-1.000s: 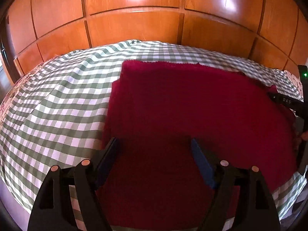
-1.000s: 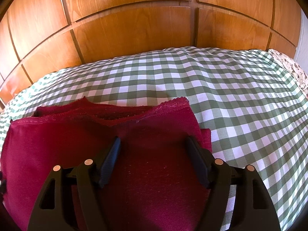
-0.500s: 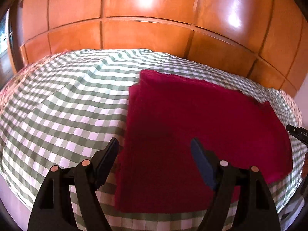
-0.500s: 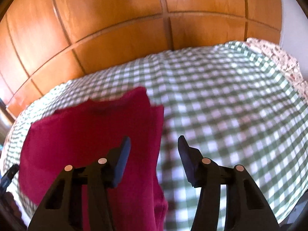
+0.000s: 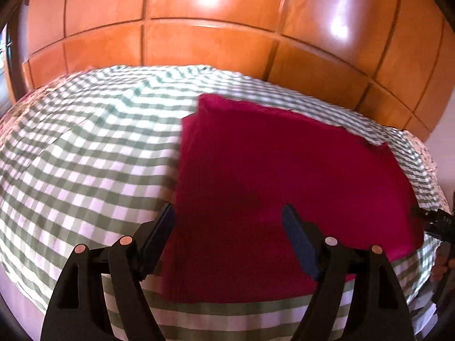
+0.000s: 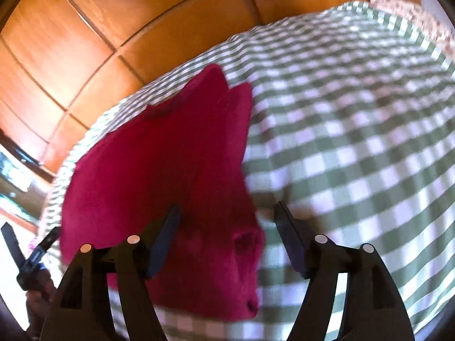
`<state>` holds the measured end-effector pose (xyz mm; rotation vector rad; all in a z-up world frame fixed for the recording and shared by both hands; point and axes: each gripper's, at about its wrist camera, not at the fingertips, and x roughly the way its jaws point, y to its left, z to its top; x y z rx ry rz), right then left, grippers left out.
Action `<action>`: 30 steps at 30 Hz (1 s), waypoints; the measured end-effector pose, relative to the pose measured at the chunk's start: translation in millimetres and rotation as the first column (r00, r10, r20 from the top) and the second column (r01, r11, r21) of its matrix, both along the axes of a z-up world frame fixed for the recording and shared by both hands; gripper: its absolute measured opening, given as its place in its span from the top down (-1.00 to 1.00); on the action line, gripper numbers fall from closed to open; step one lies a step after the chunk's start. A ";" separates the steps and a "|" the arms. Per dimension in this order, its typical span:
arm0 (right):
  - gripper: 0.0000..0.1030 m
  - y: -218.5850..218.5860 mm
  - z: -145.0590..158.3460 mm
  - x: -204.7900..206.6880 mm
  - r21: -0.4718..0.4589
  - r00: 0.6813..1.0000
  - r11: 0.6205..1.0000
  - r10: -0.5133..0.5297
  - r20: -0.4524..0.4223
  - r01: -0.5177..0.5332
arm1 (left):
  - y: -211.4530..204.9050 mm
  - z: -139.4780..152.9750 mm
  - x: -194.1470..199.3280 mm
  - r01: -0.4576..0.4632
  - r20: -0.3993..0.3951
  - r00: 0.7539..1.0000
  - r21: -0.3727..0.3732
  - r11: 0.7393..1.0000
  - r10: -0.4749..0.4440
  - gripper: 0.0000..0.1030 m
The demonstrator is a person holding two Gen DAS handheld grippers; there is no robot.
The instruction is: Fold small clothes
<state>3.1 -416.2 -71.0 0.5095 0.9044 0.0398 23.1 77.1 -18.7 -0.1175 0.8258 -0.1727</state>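
Folding is looking mostly done: dark red knitted garment is lying doubled on green-checked cloth, both grippers gaping empty.

One red garment, folded; one checked cloth covering the bench; two grippers, left and right, each with two jaws set apart; one wood-panelled wall.
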 end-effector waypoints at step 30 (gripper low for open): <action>0.48 133.1 87.1 30.0 0.002 0.937 0.965 0.254 0.240 -0.262 | 23.2 -7.8 20.2 0.039 -0.113 0.991 -0.284 0.958 -0.074 -0.29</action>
